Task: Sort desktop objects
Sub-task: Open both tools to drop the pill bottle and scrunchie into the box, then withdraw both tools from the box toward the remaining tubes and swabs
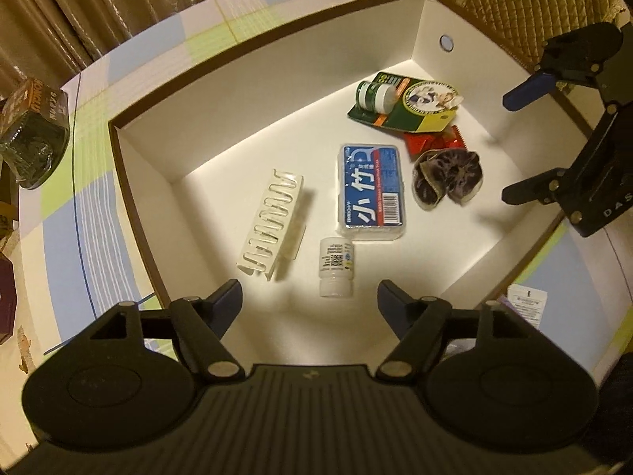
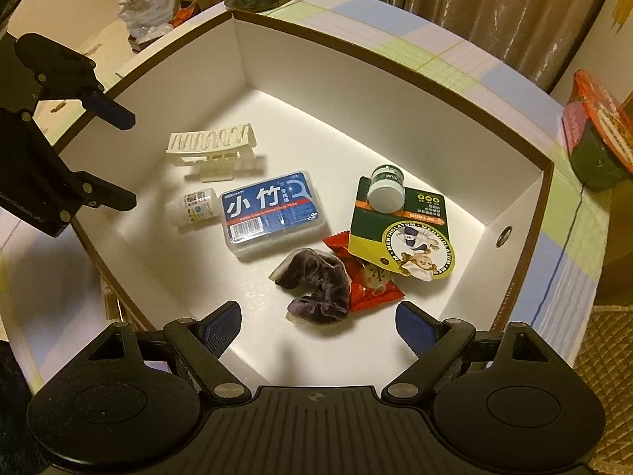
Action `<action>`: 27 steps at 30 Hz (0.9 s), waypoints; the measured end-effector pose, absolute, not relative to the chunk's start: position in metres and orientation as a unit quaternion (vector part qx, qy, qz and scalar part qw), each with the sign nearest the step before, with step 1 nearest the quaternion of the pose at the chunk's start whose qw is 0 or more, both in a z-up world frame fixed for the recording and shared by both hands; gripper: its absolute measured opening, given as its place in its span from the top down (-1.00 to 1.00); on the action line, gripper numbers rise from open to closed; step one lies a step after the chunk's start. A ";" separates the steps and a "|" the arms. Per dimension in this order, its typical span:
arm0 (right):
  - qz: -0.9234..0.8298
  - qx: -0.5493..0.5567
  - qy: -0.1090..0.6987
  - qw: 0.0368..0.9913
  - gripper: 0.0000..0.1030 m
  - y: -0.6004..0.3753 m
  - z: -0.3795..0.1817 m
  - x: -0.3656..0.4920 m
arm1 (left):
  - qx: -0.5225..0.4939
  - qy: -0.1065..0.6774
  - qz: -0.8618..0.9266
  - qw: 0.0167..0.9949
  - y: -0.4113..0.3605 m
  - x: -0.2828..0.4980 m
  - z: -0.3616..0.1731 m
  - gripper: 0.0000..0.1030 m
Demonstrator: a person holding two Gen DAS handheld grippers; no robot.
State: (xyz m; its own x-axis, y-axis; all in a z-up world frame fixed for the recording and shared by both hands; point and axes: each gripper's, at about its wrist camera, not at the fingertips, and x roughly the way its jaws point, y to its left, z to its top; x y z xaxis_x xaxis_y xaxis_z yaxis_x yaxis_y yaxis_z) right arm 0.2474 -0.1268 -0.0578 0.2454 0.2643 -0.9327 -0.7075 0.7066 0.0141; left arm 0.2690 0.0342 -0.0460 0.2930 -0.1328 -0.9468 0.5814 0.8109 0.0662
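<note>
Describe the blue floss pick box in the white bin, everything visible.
The floss pick box is a flat rectangular case of clear plastic with rounded corners, its top covered by a blue label with large white characters, a red stripe and a barcode. It looks closed and lies flat, label up, near the middle of the bin floor. The small white bottle lies close beside one end; whether they touch is unclear. The purple scrunchie sits nearby, apart. Neither gripper touches it.

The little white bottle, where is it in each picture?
Left wrist view: the little white bottle lies low in the middle, just ahead of the left tool.
Right wrist view: it lies at the left.
Shared landmark: the blue floss box right beside it, inside the white box.
</note>
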 end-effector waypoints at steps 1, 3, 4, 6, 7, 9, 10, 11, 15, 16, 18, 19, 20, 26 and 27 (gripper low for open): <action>0.318 -0.212 0.523 0.762 -0.71 -0.127 -0.056 0.247 | 0.205 0.547 -0.229 0.778 0.034 0.268 -0.045 -0.42; 0.316 -0.211 0.522 0.764 -0.71 -0.127 -0.053 0.246 | 0.205 0.545 -0.229 0.780 0.035 0.265 -0.042 -0.46; 0.315 -0.211 0.521 0.765 -0.71 -0.127 -0.052 0.245 | 0.205 0.544 -0.229 0.781 0.035 0.264 -0.041 -0.47; 0.312 -0.212 0.520 0.766 -0.71 -0.128 -0.049 0.244 | 0.205 0.542 -0.228 0.782 0.035 0.261 -0.038 -0.47; 0.312 -0.213 0.519 0.767 -0.71 -0.129 -0.048 0.243 | 0.206 0.541 -0.228 0.783 0.036 0.260 -0.037 -0.48; 0.310 -0.213 0.518 0.769 -0.71 -0.130 -0.045 0.241 | 0.206 0.540 -0.227 0.784 0.037 0.258 -0.035 -0.50; 0.308 -0.214 0.517 0.769 -0.71 -0.131 -0.044 0.240 | 0.206 0.539 -0.226 0.785 0.038 0.257 -0.034 -0.50; 0.307 -0.214 0.516 0.770 -0.71 -0.132 -0.043 0.239 | 0.206 0.538 -0.226 0.786 0.038 0.256 -0.033 -0.50; 0.300 -0.213 0.514 0.775 -0.71 -0.134 -0.039 0.236 | 0.205 0.535 -0.223 0.788 0.041 0.252 -0.030 -0.51; 0.299 -0.212 0.513 0.776 -0.71 -0.134 -0.038 0.236 | 0.205 0.535 -0.223 0.789 0.041 0.251 -0.029 -0.51; 0.300 -0.211 0.511 0.778 -0.71 -0.135 -0.035 0.234 | 0.206 0.534 -0.223 0.789 0.042 0.248 -0.027 -0.52; 0.300 -0.210 0.510 0.779 -0.71 -0.135 -0.034 0.233 | 0.206 0.534 -0.223 0.789 0.042 0.247 -0.026 -0.53; 0.301 -0.209 0.508 0.780 -0.71 -0.136 -0.032 0.232 | 0.207 0.533 -0.223 0.789 0.043 0.245 -0.025 -0.54; 0.301 -0.205 0.503 0.784 -0.71 -0.139 -0.028 0.225 | 0.208 0.526 -0.220 0.795 0.045 0.238 -0.020 -0.57; 0.300 -0.205 0.502 0.785 -0.71 -0.140 -0.028 0.224 | 0.207 0.526 -0.219 0.796 0.046 0.237 -0.019 -0.57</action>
